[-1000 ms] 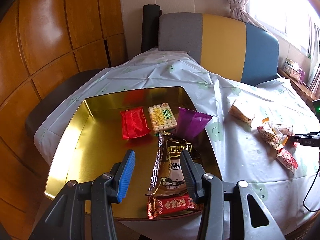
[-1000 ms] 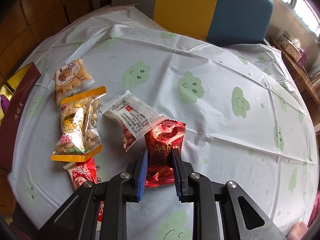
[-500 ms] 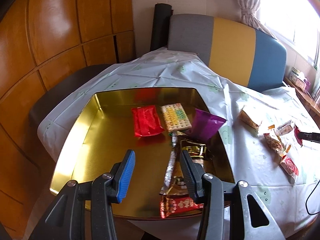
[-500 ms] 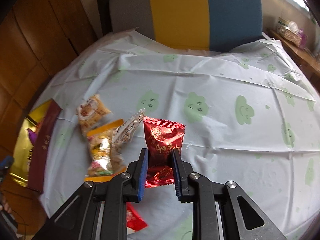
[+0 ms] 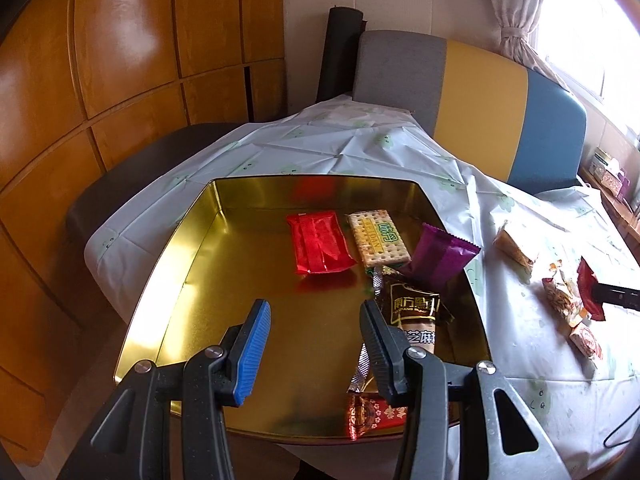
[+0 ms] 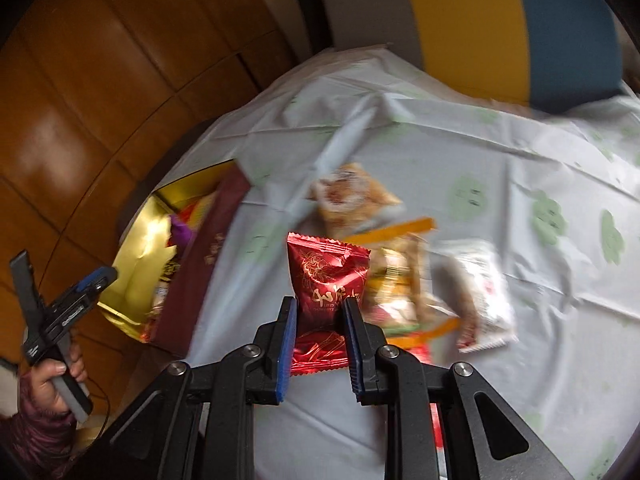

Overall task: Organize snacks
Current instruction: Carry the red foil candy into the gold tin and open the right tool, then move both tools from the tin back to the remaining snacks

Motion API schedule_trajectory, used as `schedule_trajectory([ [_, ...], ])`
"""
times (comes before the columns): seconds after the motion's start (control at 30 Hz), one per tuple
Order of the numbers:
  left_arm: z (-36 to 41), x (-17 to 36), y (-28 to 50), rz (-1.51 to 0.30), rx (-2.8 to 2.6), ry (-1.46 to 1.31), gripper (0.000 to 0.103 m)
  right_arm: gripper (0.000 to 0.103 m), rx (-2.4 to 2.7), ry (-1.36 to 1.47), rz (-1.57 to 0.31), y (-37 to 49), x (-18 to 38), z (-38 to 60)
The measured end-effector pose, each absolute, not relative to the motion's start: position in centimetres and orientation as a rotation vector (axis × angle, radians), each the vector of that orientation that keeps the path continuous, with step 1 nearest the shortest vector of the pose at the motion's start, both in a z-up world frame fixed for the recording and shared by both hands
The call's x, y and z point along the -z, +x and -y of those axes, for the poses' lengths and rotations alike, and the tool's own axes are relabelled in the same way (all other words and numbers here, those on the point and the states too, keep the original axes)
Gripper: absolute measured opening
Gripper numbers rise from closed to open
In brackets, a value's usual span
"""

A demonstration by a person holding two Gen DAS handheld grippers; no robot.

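Carrying a red snack packet clamped in the right claw toward the gold tin, with the left claw apart and empty; release over the tin's bare floor seemed next.

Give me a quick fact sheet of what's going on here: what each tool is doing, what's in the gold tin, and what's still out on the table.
right gripper: fingers shut on a dark red snack packet, held above the tablecloth
left gripper: fingers apart, nothing between them, over the gold tin
in the tin: red packet, cracker pack, purple packet, brown sesame bar, small red packet at the near edge
still on the table: several packets, among them an orange-trimmed bag and a white packet
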State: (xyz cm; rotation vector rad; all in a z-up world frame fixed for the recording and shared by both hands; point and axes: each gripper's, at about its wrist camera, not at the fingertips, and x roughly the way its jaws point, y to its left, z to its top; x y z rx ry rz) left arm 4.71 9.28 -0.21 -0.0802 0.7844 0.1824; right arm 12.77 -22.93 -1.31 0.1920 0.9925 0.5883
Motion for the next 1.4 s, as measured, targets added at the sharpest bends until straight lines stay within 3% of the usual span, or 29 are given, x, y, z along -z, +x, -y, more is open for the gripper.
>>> schedule_trajectory([
  [0.3,-11.3,0.6,4.1,-0.788,-0.223,-0.113,0.047,0.023,-0.892,0.136,-0.953,11.1,-1.5,9.0],
  [0.63,-13.7,1.9,3.3,-0.813,-0.270,-0.148,0.047,0.025,-0.869,0.108,-1.008,11.9,0.8,1.2],
  [0.77,-14.0,2.3,3.2,-0.820,-0.276,-0.155,0.047,0.045,-0.858,0.077,-1.000,11.5,1.1,1.4],
  [0.87,-14.0,2.5,3.3,-0.822,-0.275,-0.156,0.047,0.049,-0.841,0.055,-0.984,10.9,1.2,2.3],
  [0.97,-13.8,2.6,3.3,-0.825,-0.271,-0.148,0.047,0.063,-0.819,0.014,-0.945,10.3,0.9,3.0],
  [1.17,-13.3,2.5,3.2,-0.823,-0.261,-0.136,0.047,0.075,-0.767,-0.040,-0.880,9.4,-0.1,5.0],
  [1.4,-12.3,1.7,3.0,-0.797,-0.228,-0.112,0.047,0.081,-0.679,-0.064,-0.865,9.5,-0.4,8.6],
])
